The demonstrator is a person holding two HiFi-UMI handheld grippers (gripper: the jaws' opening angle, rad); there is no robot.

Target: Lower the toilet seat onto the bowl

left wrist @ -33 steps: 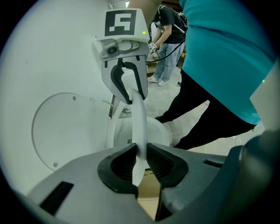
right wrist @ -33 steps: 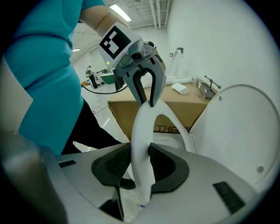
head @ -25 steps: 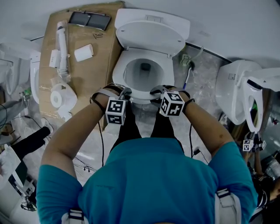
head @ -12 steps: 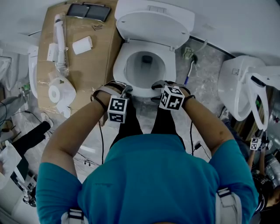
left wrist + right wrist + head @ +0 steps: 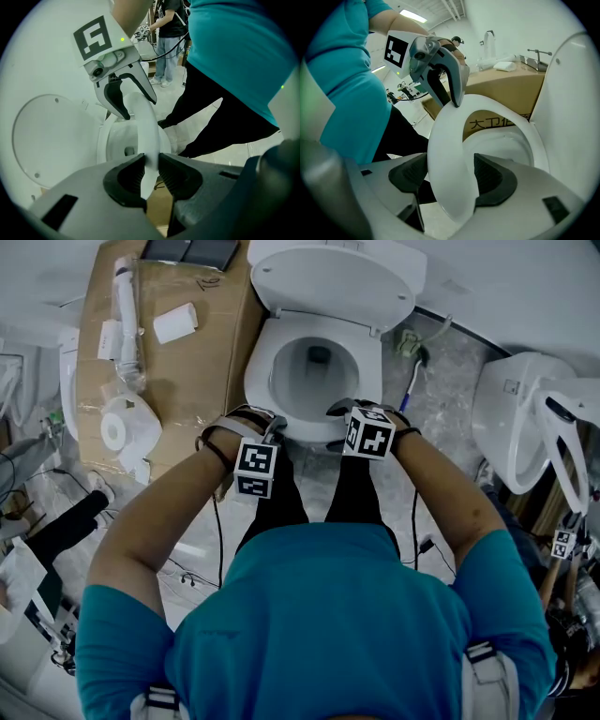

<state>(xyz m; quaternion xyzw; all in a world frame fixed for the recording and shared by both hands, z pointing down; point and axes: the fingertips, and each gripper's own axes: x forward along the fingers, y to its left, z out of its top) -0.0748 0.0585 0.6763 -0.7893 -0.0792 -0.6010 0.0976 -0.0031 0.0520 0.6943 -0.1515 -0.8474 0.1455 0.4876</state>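
Surroundings: A brown cardboard box [image 5: 187,371] stands just left of the white ceramic toilet bowl [image 5: 314,432]. It carries a long white plastic pipe [image 5: 127,320] and a small white carton [image 5: 175,322]. A second white toilet [image 5: 511,427] sits well off to the right.
In the way: The operator's black-trousered legs [image 5: 352,493] stand close against the bowl's front, beneath both tools.
Arms: I see both forearms reaching forward and down, nearly parallel. The marker cubes face up and the grippers sit side by side at the bowl's front edge.
Seat: The white oval plastic toilet seat [image 5: 259,371] lies down over the bowl, and the rounded white lid [image 5: 337,282] is raised behind it. From my feed I cannot tell whether the seat rests fully on the rim.
Left gripper [image 5: 151,173]: Clamped on the seat's thin front edge, both ribbed pads pressing it.
Right gripper [image 5: 452,180]: The jaws are opening, with the seat's broad rim between them, apparently released.
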